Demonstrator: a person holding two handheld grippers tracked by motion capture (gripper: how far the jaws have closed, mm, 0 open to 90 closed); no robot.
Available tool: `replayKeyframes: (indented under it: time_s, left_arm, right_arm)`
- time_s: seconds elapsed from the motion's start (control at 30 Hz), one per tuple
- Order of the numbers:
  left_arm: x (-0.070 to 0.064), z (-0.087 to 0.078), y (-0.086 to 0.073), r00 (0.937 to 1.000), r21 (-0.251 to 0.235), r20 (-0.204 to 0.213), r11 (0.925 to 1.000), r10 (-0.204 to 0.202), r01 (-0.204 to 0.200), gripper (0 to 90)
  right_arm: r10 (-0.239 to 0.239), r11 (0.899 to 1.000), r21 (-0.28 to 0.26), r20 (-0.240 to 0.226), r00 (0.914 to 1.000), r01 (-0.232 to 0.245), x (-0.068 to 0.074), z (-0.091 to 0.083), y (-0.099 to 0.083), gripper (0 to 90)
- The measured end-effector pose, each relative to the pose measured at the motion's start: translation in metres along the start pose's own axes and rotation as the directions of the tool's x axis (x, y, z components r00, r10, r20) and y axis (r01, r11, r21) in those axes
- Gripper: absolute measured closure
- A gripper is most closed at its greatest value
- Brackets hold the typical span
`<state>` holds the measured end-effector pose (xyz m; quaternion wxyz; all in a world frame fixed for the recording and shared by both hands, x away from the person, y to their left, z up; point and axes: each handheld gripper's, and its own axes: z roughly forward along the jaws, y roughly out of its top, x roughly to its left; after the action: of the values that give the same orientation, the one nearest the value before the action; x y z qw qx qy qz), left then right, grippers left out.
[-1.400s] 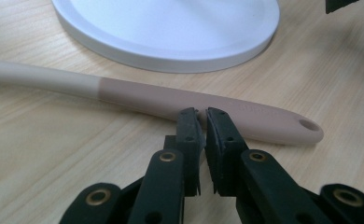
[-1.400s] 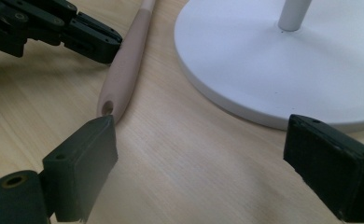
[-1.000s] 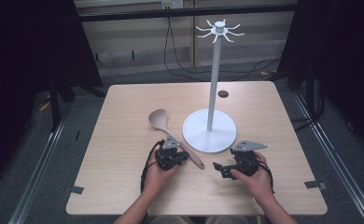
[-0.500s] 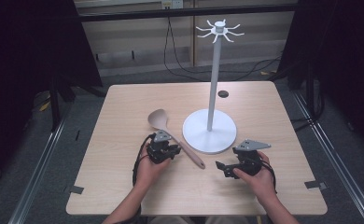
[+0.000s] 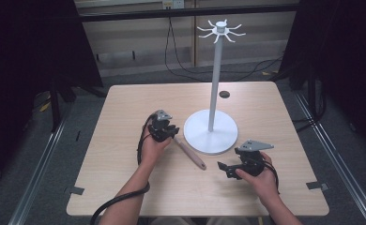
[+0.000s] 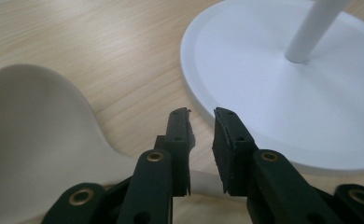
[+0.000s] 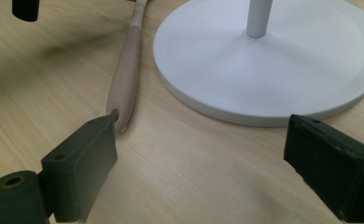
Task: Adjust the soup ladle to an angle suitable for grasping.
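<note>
High view puts the right gripper (image 5: pixel 224 168) nearest the person, resting low on the table (image 5: pixel 125 187) with its jaws spread wide and nothing between them. Just ahead and to its left lies the spoon (image 5: pixel 190 154), its long axis running diagonally from the handle end near the table's middle up toward the left gripper (image 5: pixel 168 133). That left gripper sits directly over the spoon's neck, jaws narrowly apart and straddling it without yet pinching, so the left hand is clearly the closer one for a pickup. From the left gripper view, the spoon's pale, matte bowl (image 6: pixel 35 140) curves away to the left. Beyond stands the white stand (image 5: pixel 211 133), its round base just beside the spoon.
</note>
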<state>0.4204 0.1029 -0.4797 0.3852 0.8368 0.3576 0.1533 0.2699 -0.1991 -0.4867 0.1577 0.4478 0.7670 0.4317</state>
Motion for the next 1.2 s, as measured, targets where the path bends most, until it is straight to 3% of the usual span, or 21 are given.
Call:
replayKeyframes:
  time_s: [0.07, 0.2, 0.23, 0.33, 0.47, 0.57, 0.63, 0.87, 0.93, 1.2]
  left_arm:
    - [0.002, 0.006, -0.001, 0.9997, 0.001, -0.016, 0.9999, -0.016, 0.016, 77.8]
    - [0.007, 0.015, -0.009, 0.9999, 0.041, -0.001, 0.9990, -0.016, 0.016, 78.8]
    - [0.006, 0.016, -0.010, 0.9998, 0.022, -0.006, 0.9996, -0.017, 0.017, 79.0]
    - [0.004, 0.012, -0.011, 0.9997, 0.030, -0.018, 0.9994, -0.015, 0.015, 81.2]
    - [0.005, 0.002, -0.018, 0.9978, 0.016, 0.006, 0.9977, -0.066, 0.065, 86.8]
    - [0.001, -0.007, -0.026, 0.9973, 0.008, 0.017, 0.9974, -0.071, 0.071, 88.5]
    - [-0.004, -0.011, -0.032, 0.9945, -0.022, 0.022, 0.9944, -0.103, 0.103, 89.9]
    - [-0.019, -0.029, -0.046, 0.9958, -0.016, 0.046, 0.9967, -0.079, 0.080, 90.0]
    - [-0.022, -0.032, -0.050, 0.9939, -0.023, 0.065, 0.9957, -0.088, 0.090, 90.0]
    - [-0.029, -0.042, -0.056, 0.9946, -0.013, 0.071, 0.9970, -0.076, 0.077, 90.0]
  right_arm:
    - [0.001, 1.000, 0.000, 0.001, 1.0000, -0.001, -0.001, 0.000, -0.001, 9.3]
    - [0.003, 1.000, 0.005, -0.002, 1.0000, -0.003, -0.001, -0.001, -0.003, 9.3]
    - [-0.001, 1.000, 0.004, -0.005, 1.0000, 0.001, -0.001, -0.001, -0.003, 9.3]
    - [-0.003, 1.000, 0.007, -0.004, 1.0000, 0.003, 0.000, -0.001, -0.003, 9.3]
    - [-0.006, 1.000, 0.005, -0.003, 1.0000, 0.006, 0.001, -0.001, -0.002, 9.2]
    - [-0.008, 1.000, 0.006, -0.008, 0.9999, 0.008, 0.003, -0.002, -0.002, 9.2]
    - [-0.014, 1.000, 0.009, -0.008, 0.9999, 0.014, 0.002, -0.001, -0.003, 9.2]
    - [-0.009, 1.000, 0.000, -0.002, 1.0000, 0.009, 0.003, -0.003, -0.001, 9.2]
    - [-0.007, 1.000, 0.002, -0.004, 1.0000, 0.007, 0.003, -0.003, -0.001, 9.1]
    - [-0.008, 1.000, 0.004, -0.006, 1.0000, 0.008, 0.005, -0.003, -0.002, 9.2]
